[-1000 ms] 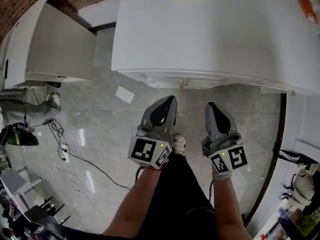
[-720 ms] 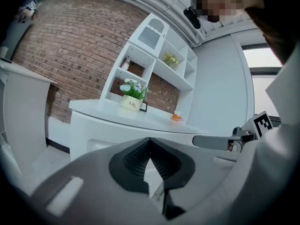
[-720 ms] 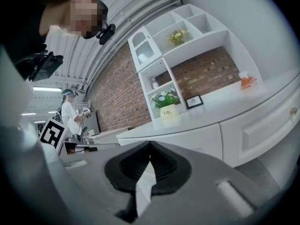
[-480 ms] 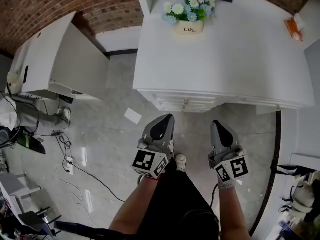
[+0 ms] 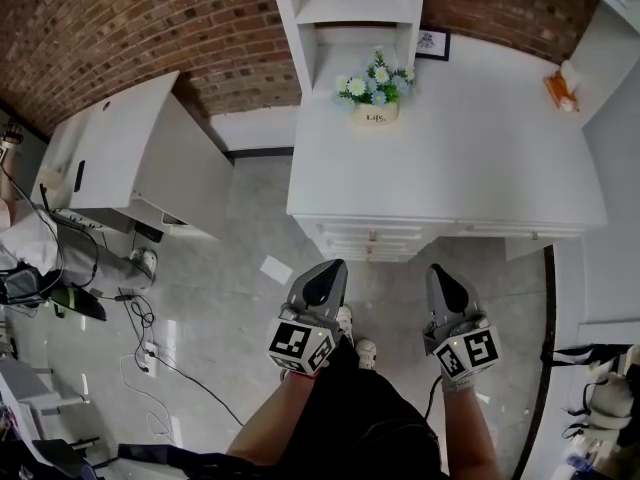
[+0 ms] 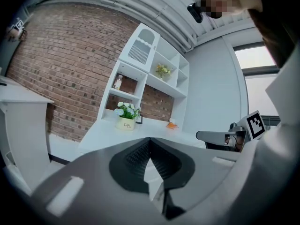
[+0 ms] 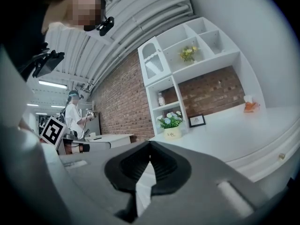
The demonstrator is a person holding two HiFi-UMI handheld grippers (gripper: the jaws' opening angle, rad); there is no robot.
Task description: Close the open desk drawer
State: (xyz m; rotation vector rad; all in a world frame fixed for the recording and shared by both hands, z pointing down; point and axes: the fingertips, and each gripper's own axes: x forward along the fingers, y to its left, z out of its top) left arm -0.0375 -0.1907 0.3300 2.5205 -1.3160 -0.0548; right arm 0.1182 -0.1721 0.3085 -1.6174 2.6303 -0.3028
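Note:
The white desk (image 5: 480, 158) stands ahead of me against a brick wall. Its stack of drawers (image 5: 375, 238) shows below the front edge, with small knobs in the middle. The drawer fronts look slightly stepped, and how far any one stands out is unclear from above. My left gripper (image 5: 329, 269) and right gripper (image 5: 438, 271) hang side by side over the floor, a short way in front of the drawers. Both are shut and hold nothing. The closed left jaws (image 6: 150, 140) and right jaws (image 7: 150, 144) point at the desk top.
A flower pot (image 5: 375, 108), a small picture frame (image 5: 432, 43) and an orange object (image 5: 559, 88) sit on the desk, under a white shelf unit (image 5: 345, 13). A second white desk (image 5: 120, 158) stands at the left. Paper (image 5: 276, 269) and cables (image 5: 140, 318) lie on the floor.
The view has pulled back and tilted up, so the desk now sits farther off and the wall and shelf show. Both grippers stay shut and side by side.

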